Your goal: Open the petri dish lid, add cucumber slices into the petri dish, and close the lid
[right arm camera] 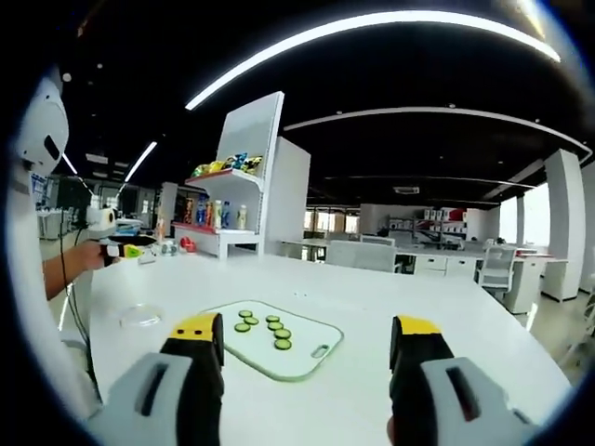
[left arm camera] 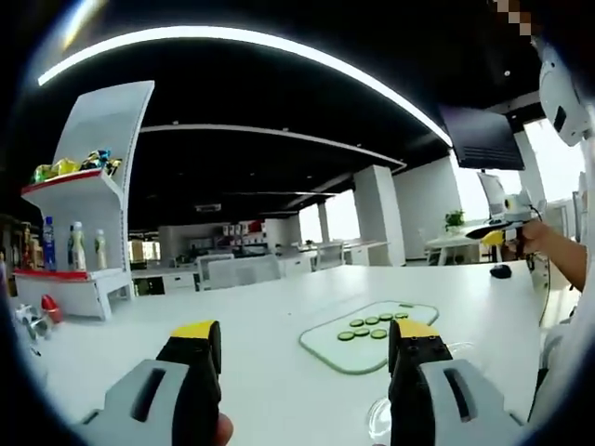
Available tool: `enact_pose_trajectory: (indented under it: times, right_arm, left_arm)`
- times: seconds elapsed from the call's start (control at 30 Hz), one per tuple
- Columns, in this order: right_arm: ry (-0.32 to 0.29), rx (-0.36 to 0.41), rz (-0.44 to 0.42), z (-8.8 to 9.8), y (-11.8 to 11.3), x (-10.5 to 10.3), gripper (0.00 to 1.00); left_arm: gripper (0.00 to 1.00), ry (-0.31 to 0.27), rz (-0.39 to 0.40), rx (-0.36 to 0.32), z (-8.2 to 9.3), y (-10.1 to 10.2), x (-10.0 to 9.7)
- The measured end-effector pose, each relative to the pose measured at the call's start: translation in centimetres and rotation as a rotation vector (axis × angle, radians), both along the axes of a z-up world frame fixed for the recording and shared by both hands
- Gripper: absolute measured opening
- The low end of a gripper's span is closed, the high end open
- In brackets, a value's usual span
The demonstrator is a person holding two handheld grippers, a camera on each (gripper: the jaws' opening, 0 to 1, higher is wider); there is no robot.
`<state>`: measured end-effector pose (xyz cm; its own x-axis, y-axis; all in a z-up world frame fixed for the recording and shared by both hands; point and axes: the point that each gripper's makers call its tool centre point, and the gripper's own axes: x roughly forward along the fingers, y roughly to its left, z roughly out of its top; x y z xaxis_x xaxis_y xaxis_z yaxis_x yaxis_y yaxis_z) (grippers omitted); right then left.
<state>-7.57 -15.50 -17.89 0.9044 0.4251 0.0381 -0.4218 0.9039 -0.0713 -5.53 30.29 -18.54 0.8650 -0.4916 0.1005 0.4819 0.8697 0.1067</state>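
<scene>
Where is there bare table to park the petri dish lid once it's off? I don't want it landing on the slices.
The white table is bare to the right of the glass cutting board, out to the table's far edge. The strip between the board and the petri dish is narrower. The cucumber slices crowd the board's left half.

A white table (right arm camera: 390, 307) is being seen under curved ceiling light strips (right arm camera: 372, 23). Beyond the table's far edge, a white display shelf (right arm camera: 244, 177) is standing, with colourful packets on its upper tier and bottles (left arm camera: 74, 243) on the lower one. Further behind the table, white desks and chairs (right arm camera: 358, 253) are being shown.
</scene>
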Motion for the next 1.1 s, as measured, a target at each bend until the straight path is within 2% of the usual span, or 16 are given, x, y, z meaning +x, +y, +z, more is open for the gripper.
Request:
enact_pose_trajectory:
  times: [0.13,0.47,0.67,0.83,1.1]
  right_arm:
    - [-0.009,0.014,-0.039,0.1,-1.2,-0.6,0.73]
    - [-0.029,0.075,-0.136,0.1,-4.1,-2.6,0.75]
    - [-0.021,0.058,-0.197,-0.8,-5.8,-3.4,0.78]
    - [-0.018,0.049,-0.201,-0.8,-5.7,-4.0,0.78]
    - [-0.018,0.048,-0.203,-0.8,-5.4,-4.8,0.78]
  left_arm:
    - [0.74,0.001,0.022,-0.025,0.0,0.5,-0.2]
    - [0.74,0.016,0.096,0.003,-1.2,1.5,-0.7]
    - [0.74,0.019,0.118,-0.030,-1.5,1.8,-1.2]
    - [0.74,0.023,0.141,-0.060,-1.9,2.0,-1.5]
    - [0.74,0.023,0.180,-0.069,-2.0,3.0,-2.2]
